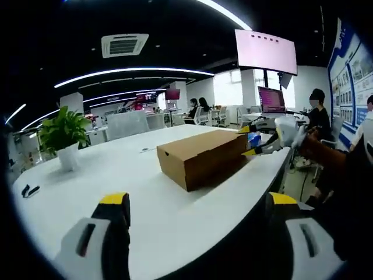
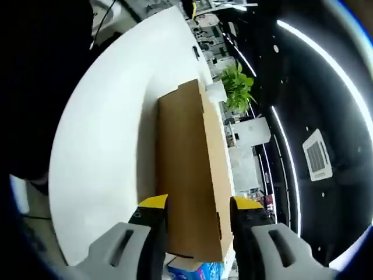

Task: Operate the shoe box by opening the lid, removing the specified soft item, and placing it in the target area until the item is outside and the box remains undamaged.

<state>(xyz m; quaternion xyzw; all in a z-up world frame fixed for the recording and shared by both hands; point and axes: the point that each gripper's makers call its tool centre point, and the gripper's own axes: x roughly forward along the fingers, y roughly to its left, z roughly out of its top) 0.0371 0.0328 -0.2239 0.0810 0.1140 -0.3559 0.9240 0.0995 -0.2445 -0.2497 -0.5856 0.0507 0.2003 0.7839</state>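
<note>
Seeing the shoe box point(image 1: 203, 157) lid-down and shut on the white worktop point(image 1: 116, 175), toward its right edge in the left gripper view. Our left claw point(image 1: 198, 216) hangs near us over the worktop edge, jaws spread wide, nothing between them, well short of the box. Our right claw point(image 1: 252, 141) comes in from the right in that view, yellow tips at the box's far right end, a blue item point(image 1: 253, 139) just beside them; we can't tell what it is. In the right gripper view the right claw point(image 2: 195, 205) straddles the near end of the shoe box point(image 2: 189, 175), jaws parted with the cardboard lid between the yellow tips; we can't tell whether the tips touch the box. A blue packet point(image 2: 195, 272) shows just below the box's near end there. A potted plant point(image 1: 63, 135) stands on the far left of the worktop, well apart from the box. A small dark object point(image 1: 29, 190) lies at the left edge.
</note>
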